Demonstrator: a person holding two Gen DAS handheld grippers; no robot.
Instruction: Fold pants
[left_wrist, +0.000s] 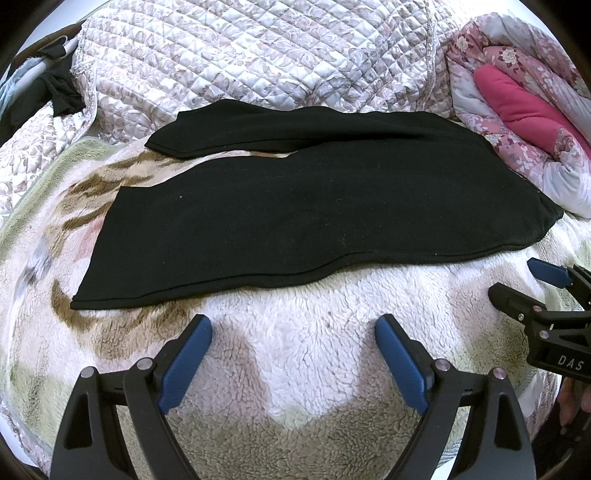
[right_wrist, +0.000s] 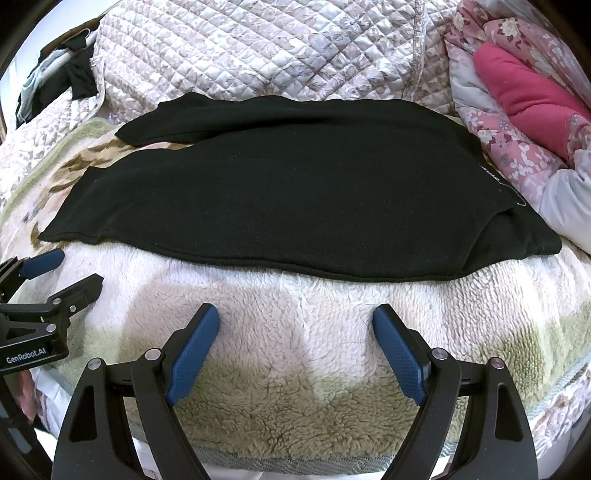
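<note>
Black pants (left_wrist: 295, 218) lie spread flat across a fluffy patterned blanket (left_wrist: 295, 350), legs to the left, waist to the right. They also show in the right wrist view (right_wrist: 295, 192). The two legs lie apart at the left, the far one above the near one. My left gripper (left_wrist: 293, 328) is open and empty, hovering over the blanket just short of the pants' near edge. My right gripper (right_wrist: 295, 317) is open and empty, likewise near the front edge. Each gripper shows in the other's view, the right one (left_wrist: 517, 280) and the left one (right_wrist: 74, 269).
A quilted floral bedspread (left_wrist: 258, 55) rises behind the pants. A pink floral duvet with a magenta lining (left_wrist: 524, 107) is bunched at the right. Dark clothes (left_wrist: 55, 88) lie at the far left. The blanket's front edge (right_wrist: 295, 461) is below the grippers.
</note>
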